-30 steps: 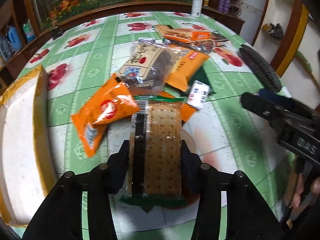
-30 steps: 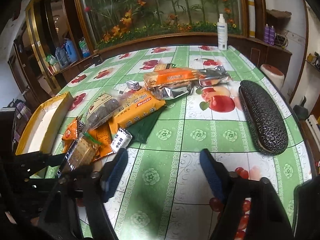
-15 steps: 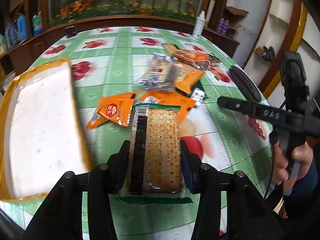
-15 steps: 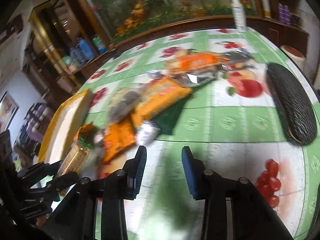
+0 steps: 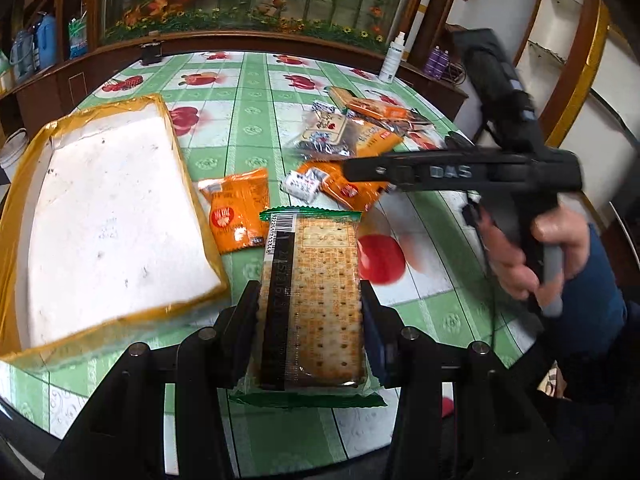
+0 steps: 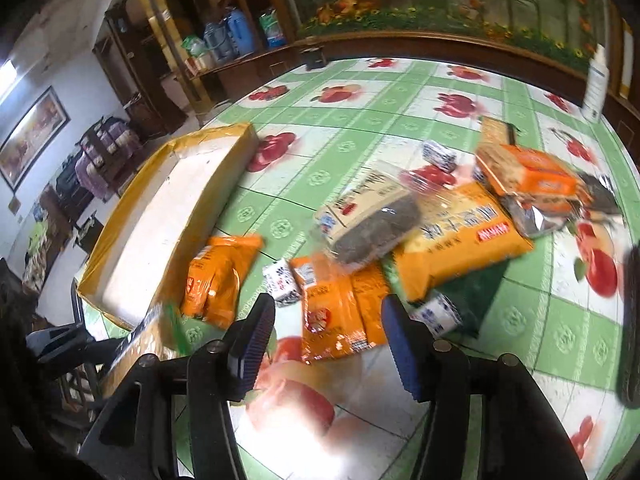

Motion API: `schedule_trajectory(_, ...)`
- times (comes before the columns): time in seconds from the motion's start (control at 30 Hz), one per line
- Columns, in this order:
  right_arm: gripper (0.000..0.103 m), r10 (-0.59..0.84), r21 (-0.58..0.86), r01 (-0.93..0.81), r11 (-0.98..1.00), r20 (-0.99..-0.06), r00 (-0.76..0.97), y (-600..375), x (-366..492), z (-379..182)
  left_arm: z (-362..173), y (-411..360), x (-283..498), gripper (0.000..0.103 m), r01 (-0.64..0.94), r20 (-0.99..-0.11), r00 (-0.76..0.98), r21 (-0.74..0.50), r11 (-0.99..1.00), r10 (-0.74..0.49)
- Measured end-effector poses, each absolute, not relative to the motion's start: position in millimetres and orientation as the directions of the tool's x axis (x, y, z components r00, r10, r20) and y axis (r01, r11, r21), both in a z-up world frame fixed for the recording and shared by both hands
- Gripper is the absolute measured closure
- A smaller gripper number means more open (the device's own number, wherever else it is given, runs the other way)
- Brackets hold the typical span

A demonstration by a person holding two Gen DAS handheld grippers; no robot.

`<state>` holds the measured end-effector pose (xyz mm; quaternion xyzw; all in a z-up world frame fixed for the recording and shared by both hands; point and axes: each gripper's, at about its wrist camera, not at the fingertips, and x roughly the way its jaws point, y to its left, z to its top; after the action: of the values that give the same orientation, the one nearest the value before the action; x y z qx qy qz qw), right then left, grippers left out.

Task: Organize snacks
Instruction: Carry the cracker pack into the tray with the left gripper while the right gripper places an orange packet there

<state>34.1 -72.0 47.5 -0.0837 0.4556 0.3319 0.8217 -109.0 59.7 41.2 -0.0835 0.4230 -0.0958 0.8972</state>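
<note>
Left gripper [image 5: 310, 312] fingers clamped on cracker pack [image 5: 312, 300], held above bench [image 5: 248, 120] beside foam tray [image 5: 112, 232]. Crackers light, stiff, brittle; film slippery, so grip long edges gently. Right gripper [image 6: 328, 340] fingers opening, empty, over orange snack packet [image 6: 340, 308].

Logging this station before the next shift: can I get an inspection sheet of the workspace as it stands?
Surface: table under a green checked fruit-print cloth.
Job's things: cracker pack held in the left gripper; orange snack packs and small white sweets heaped mid-table; yellow-edged foam tray holds nothing.
Clutter: dark oval case at the table's edge; white spray bottle at the far edge.
Grippers: left shut on the pack; right gripper opening, nothing between its fingers, above an orange pack.
Cables: nothing seen.
Surroundings: flower mural, wooden shelving, blue bottles.
</note>
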Motion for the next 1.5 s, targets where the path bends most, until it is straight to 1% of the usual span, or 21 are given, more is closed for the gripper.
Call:
schedule_trajectory(0.1, 0.037, 0.423, 0.093, -0.655, 0.75, -0.829, 0.366, -61, 39, 38, 43, 61, -114, 0.058, 0.105, -0.737, 0.628, -0.237, 0.966, -0.249)
schedule_trajectory(0.27, 0.037, 0.401, 0.056, -0.684, 0.727, -0.844, 0.356, -53, 35, 25, 45, 67, -119, 0.058, 0.083, -0.731, 0.64, -0.24, 0.967, -0.236)
schedule_trajectory(0.37, 0.038, 0.377, 0.016, -0.688, 0.726, -0.845, 0.378, -51, 32, 18, 48, 72, -120, 0.058, 0.067, -0.725, 0.649, -0.247, 0.967, -0.231)
schedule_trajectory(0.4, 0.041, 0.374, 0.0, -0.69, 0.723, -0.84, 0.392, -50, 30, 17, 49, 75, -120, 0.058, 0.061, -0.722, 0.654, -0.25, 0.966, -0.228)
schedule_trajectory(0.43, 0.052, 0.366, -0.02, -0.692, 0.722, -0.837, 0.406, -50, 27, 18, 51, 77, -121, 0.058, 0.053, -0.719, 0.659, -0.251, 0.967, -0.223)
schedule_trajectory(0.47, 0.055, 0.373, -0.017, -0.697, 0.717, -0.836, 0.403, -51, 25, 19, 51, 79, -121, 0.058, 0.048, -0.718, 0.661, -0.251, 0.967, -0.219)
schedule_trajectory(0.5, 0.065, 0.379, -0.01, -0.703, 0.711, -0.837, 0.395, -52, 22, 20, 53, 81, -122, 0.058, 0.04, -0.715, 0.665, -0.252, 0.967, -0.214)
schedule_trajectory(0.8, 0.069, 0.423, 0.065, -0.7, 0.711, -0.835, 0.352, -71, 2, 23, 59, 101, -125, 0.058, -0.002, -0.702, 0.687, -0.261, 0.965, -0.189)
schedule_trajectory(1.0, 0.07, 0.483, 0.149, -0.704, 0.694, -0.823, 0.301, -87, -13, 31, 62, 108, -126, 0.058, -0.014, -0.695, 0.696, -0.266, 0.964, -0.182)
schedule_trajectory(1.2, 0.071, 0.503, 0.183, -0.717, 0.673, -0.824, 0.262, -94, -26, 36, 62, 111, -128, 0.058, -0.024, -0.692, 0.7, -0.27, 0.963, -0.177)
schedule_trajectory(1.3, 0.07, 0.464, 0.128, -0.746, 0.653, -0.846, 0.261, -88, -36, 33, 62, 113, -129, 0.058, -0.026, -0.691, 0.701, -0.272, 0.962, -0.176)
schedule_trajectory(1.33, 0.066, 0.454, 0.122, -0.75, 0.65, -0.854, 0.255, -86, -37, 30, 62, 113, -129, 0.058, -0.026, -0.691, 0.7, -0.273, 0.962, -0.177)
schedule_trajectory(1.4, 0.066, 0.439, 0.107, -0.759, 0.642, -0.863, 0.25, -84, -39, 29, 63, 114, -129, 0.058, -0.027, -0.691, 0.701, -0.271, 0.962, -0.175)
schedule_trajectory(1.43, 0.064, 0.436, 0.09, -0.765, 0.638, -0.861, 0.261, -83, -42, 30, 63, 114, -129, 0.058, -0.026, -0.691, 0.702, -0.269, 0.963, -0.174)
schedule_trajectory(1.47, 0.056, 0.437, 0.071, -0.77, 0.635, -0.854, 0.282, -83, -45, 33, 63, 114, -129, 0.058, -0.026, -0.69, 0.702, -0.27, 0.963, -0.174)
schedule_trajectory(1.5, 0.044, 0.44, 0.053, -0.773, 0.632, -0.845, 0.303, -83, -47, 36, 63, 115, -130, 0.058, -0.026, -0.69, 0.703, -0.27, 0.963, -0.174)
